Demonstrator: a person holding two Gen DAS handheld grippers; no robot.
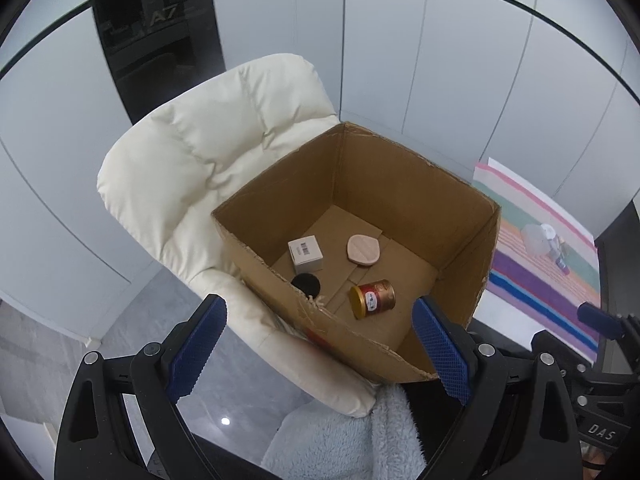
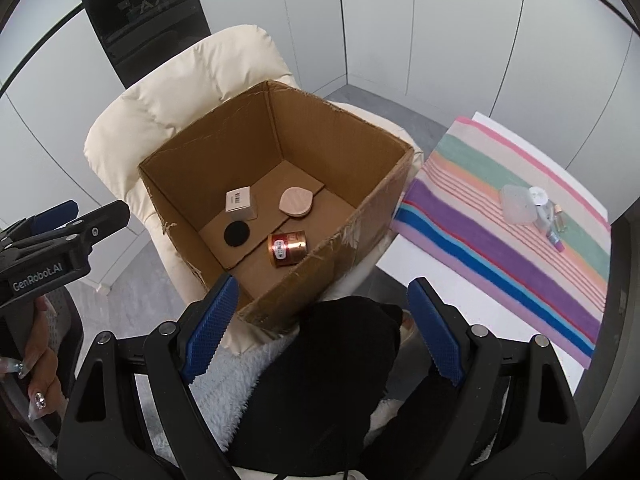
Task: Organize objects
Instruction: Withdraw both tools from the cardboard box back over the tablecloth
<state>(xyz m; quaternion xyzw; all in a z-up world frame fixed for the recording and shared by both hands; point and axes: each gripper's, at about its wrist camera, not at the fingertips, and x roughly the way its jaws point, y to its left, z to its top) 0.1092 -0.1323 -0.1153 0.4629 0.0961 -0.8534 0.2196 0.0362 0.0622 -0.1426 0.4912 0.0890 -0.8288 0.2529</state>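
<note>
Right wrist view: cardboard box [image 2: 352,216] on a cream chair [image 2: 160,112] holds four items: one tin [image 2: 286,248], white carton [image 2: 240,204], black disc [image 2: 237,233], pink compact [image 2: 296,201]. Beside it, a striped towel [image 2: 500,264] carries small bottles [image 2: 548,220] near its far edge. Left gripper [image 1: 320,344] and right gripper [image 2: 324,328] both gape wide, empty.

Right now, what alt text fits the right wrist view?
An open cardboard box on a cream chair holds a copper tin lying on its side, a white carton, a black disc and a pink pad. The open right gripper hovers above it, empty.
</note>
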